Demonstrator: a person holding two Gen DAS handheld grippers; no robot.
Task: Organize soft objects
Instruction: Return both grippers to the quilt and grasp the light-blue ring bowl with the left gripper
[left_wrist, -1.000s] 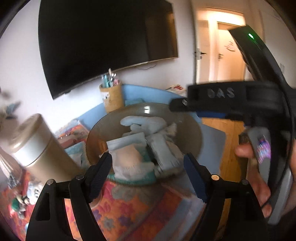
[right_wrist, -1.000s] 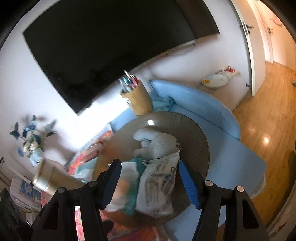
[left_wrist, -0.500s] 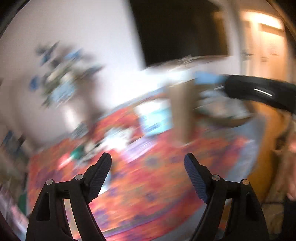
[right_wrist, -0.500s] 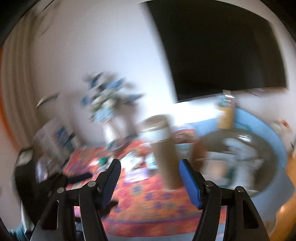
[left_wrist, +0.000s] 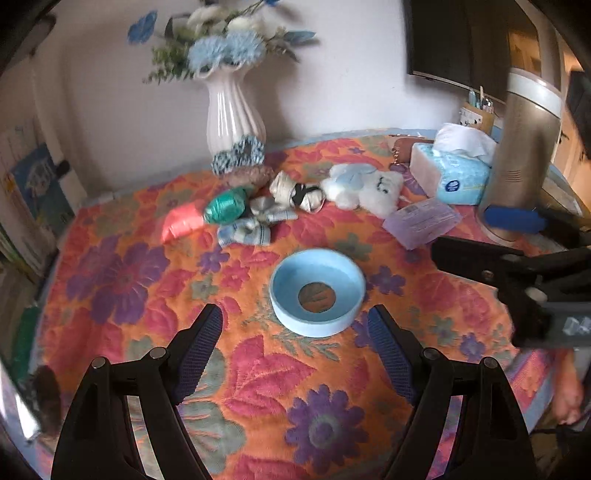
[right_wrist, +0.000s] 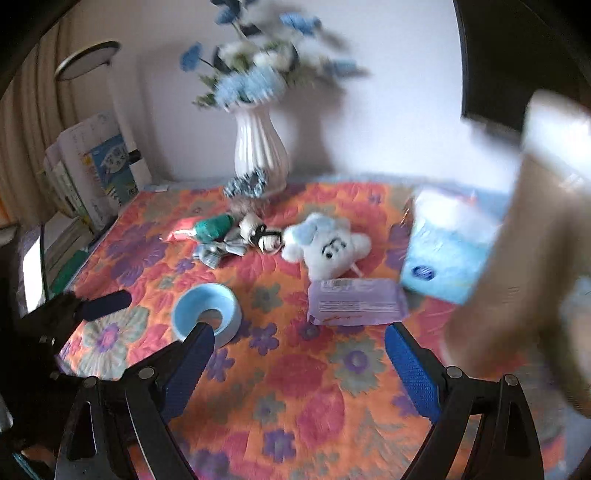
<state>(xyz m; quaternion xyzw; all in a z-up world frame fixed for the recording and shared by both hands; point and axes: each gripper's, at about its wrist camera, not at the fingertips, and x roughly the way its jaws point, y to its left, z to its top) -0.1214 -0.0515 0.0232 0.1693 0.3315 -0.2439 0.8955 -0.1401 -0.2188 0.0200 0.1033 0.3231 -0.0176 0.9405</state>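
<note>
Now that you have swung both from the filled basket, each hand-held gripper, left (left_wrist: 295, 343) and right (right_wrist: 299, 360), hangs spread and empty, the right's jaws having just opened, facing the plush toy (left_wrist: 364, 184) and rolled socks (left_wrist: 243, 230) near the tabletop's (left_wrist: 122, 266) far edge.

Bare floral cloth (left_wrist: 258, 373) ahead, blue bowl (left_wrist: 317, 291) mid-path, tall cylinder (left_wrist: 521, 158) crowding the right.

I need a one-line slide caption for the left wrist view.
Open left gripper above a blue bowl, soft toys beyond on a floral cloth.

We see our left gripper (left_wrist: 295, 349) and right gripper (right_wrist: 300, 363): black frames, blue textured pads, silver screws.
</note>
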